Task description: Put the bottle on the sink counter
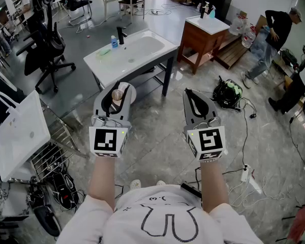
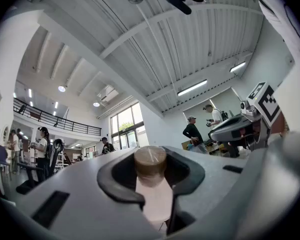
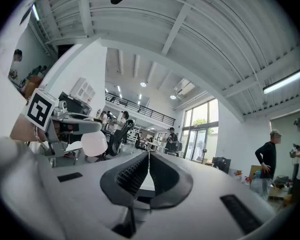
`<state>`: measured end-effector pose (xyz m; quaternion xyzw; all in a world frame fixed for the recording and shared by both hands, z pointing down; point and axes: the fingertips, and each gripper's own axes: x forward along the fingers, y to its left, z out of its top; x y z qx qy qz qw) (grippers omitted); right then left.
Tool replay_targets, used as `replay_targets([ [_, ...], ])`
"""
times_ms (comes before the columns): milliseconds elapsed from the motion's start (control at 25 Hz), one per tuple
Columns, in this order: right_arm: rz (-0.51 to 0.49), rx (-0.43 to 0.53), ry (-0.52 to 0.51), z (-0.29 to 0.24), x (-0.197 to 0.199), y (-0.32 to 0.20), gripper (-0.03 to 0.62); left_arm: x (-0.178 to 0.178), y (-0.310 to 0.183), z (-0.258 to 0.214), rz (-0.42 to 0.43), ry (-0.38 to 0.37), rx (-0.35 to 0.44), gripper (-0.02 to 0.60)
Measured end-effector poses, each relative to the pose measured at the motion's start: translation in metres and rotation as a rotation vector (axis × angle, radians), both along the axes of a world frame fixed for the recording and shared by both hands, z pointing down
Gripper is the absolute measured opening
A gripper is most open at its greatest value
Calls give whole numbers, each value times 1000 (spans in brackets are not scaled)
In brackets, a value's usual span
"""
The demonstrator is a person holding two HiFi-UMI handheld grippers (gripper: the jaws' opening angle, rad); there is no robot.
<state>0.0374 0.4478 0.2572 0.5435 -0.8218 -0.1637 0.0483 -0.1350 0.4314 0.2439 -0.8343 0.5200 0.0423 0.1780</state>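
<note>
My left gripper [image 1: 117, 88] is shut on a small bottle [image 1: 118, 96] with a brown cap and a pale pink body, held above the floor. In the left gripper view the bottle [image 2: 150, 161] stands cap-up between the dark pads [image 2: 115, 176], which clasp it below the cap. My right gripper [image 1: 189, 93] is shut and empty; its ribbed pads [image 3: 132, 174] meet. The white sink counter [image 1: 142, 60] stands ahead, beyond the left gripper, with a black faucet [image 1: 121, 34] at its far edge. The right gripper view shows the left gripper [image 3: 65, 124] at the left.
A small blue bottle [image 1: 114, 41] and a green item [image 1: 102, 52] lie on the counter. A wooden vanity [image 1: 206, 34] stands to the right, an office chair [image 1: 48, 55] to the left. A white bag [image 1: 20, 131], a backpack [image 1: 227, 93], floor cables and a person [image 1: 269, 39] surround the spot.
</note>
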Motion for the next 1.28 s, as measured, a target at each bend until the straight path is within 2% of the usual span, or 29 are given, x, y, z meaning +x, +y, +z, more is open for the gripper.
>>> replay_targets([
  [400,-46,-4,-20,8,34,-12,32,35,-3,1,-45,5,15,118],
  [600,-83,3,-6,14,24,-29,32,34,-21,2,-54,-16,24,118],
  [880,-60,-5,9,22,18,-90,32,30,-82,8,-35,-8,24,118],
  [1280,-30,-6,-10,16,0,-222,32,20,-217,6,16,-26,16,118],
])
